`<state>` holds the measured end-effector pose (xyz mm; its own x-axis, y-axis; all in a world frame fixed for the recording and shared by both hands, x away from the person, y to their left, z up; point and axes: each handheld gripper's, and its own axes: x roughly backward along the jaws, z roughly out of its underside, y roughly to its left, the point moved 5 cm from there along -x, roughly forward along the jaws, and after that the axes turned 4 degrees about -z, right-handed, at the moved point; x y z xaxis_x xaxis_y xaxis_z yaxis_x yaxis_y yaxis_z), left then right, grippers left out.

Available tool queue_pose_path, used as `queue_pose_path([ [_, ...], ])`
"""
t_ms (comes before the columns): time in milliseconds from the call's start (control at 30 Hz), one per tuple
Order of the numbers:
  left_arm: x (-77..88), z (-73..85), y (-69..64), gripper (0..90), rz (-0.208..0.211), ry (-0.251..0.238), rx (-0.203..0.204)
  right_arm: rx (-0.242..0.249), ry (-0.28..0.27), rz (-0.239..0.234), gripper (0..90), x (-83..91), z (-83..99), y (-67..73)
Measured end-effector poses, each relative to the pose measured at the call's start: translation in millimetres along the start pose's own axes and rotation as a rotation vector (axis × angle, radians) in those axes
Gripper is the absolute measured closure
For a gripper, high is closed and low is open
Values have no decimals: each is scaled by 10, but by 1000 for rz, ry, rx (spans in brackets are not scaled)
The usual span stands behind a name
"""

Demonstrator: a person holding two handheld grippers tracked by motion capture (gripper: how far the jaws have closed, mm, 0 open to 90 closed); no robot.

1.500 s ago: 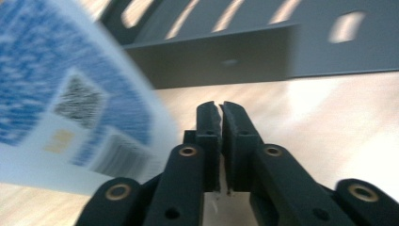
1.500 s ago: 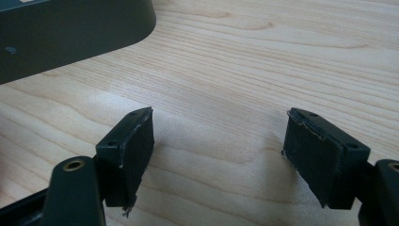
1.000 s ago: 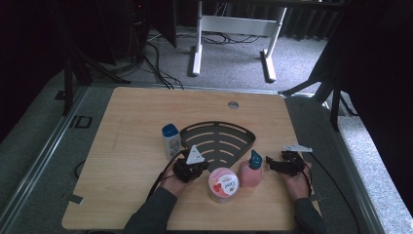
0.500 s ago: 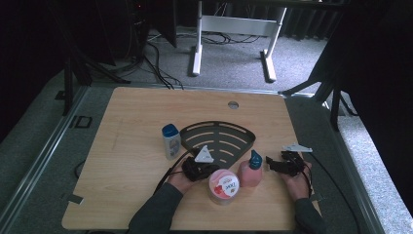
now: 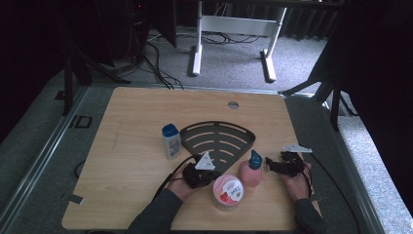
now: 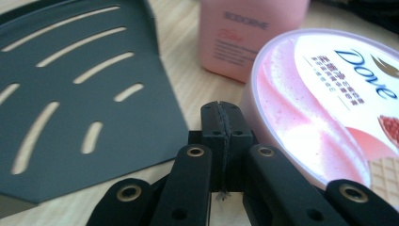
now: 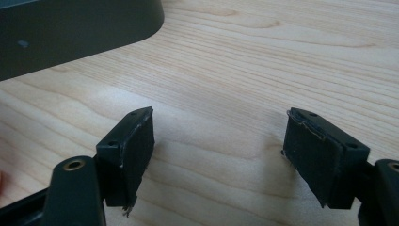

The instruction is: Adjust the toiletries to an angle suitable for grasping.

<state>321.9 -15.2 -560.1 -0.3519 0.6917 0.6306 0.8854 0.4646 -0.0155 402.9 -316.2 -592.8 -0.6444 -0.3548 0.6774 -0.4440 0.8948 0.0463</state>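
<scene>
Left gripper [image 6: 221,125] low at near-centre of table [image 5: 126,126], jaws pressed together w/ nothing between, tips just beside left edge of round jar [image 6: 324,103]. Not clear whether touching it. Also seen from above [image 5: 200,175], grey three-cornered plate on top, cable trailing back along sleeve.

Jar: squat, round, flat lid w/ pink-and-white swirl print, blue "Dove" lettering, small red fruit picture and wafer pattern at lid's near-right rim; pale translucent rim round the lid. Stands upright near front edge of table [image 5: 227,191], centre, btwn the two hands.

Just right of jar & slightly farther: pink bottle [image 5: 251,171] w/ blue pointed cap, upright, close beside jar. In left gripper view, bottle [image 6: 251,33] behind jar, pale label text on pink body.

Dark fan-shaped slotted tray [image 5: 216,139] flat on table, far side of jar; small white bottle w/ blue cap [image 5: 171,141] upright at its left.

Right gripper [image 5: 278,165] near right edge, right of pink bottle, resting low in hand. Jaws wide apart [image 7: 219,155], bare wood btwn them, nothing held.
</scene>
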Motion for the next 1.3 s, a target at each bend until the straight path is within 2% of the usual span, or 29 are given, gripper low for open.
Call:
queue_pose_path([
  [233, -53, 13, -157, 900, 31, 4, -20, 11, -1, -11, 282, 19, 15, 36],
  [333, -78, 9, -212, 900, 41, 6, -24, 16, 4, -19, 324, 34, 16, 57],
  [433, -94, 7, -269, 900, 60, 14, -33, 31, 9, -42, 442, 63, 21, 106],
  [500, -112, 16, -298, 900, 68, 22, -44, 43, 10, -54, 554, 77, 22, 151],
  [567, -122, 31, -285, 900, 49, 30, -41, 57, 13, -92, 704, 100, 14, 211],
  [600, -114, 41, -260, 900, 37, 30, -29, 73, 1, -141, 810, 151, -19, 292],
  [633, -106, 48, -245, 900, 26, 28, -17, 73, 1, -141, 810, 151, -19, 292],
  [767, -19, 105, -112, 900, -28, 31, 25, 110, -13, -220, 895, 225, -59, 439],
  [967, 75, 224, 76, 900, -107, 44, 70, 166, -1, -313, 900, 281, -54, 644],
  [1033, 79, 247, 129, 900, -121, 52, 83, 174, 3, -305, 900, 287, -56, 652],
  [1167, 65, 262, 188, 900, -140, 64, 91, 163, 3, -326, 900, 294, -51, 643],
  [1300, 18, 274, 239, 900, -160, 76, 108, 177, 4, -343, 900, 289, -57, 688],
])
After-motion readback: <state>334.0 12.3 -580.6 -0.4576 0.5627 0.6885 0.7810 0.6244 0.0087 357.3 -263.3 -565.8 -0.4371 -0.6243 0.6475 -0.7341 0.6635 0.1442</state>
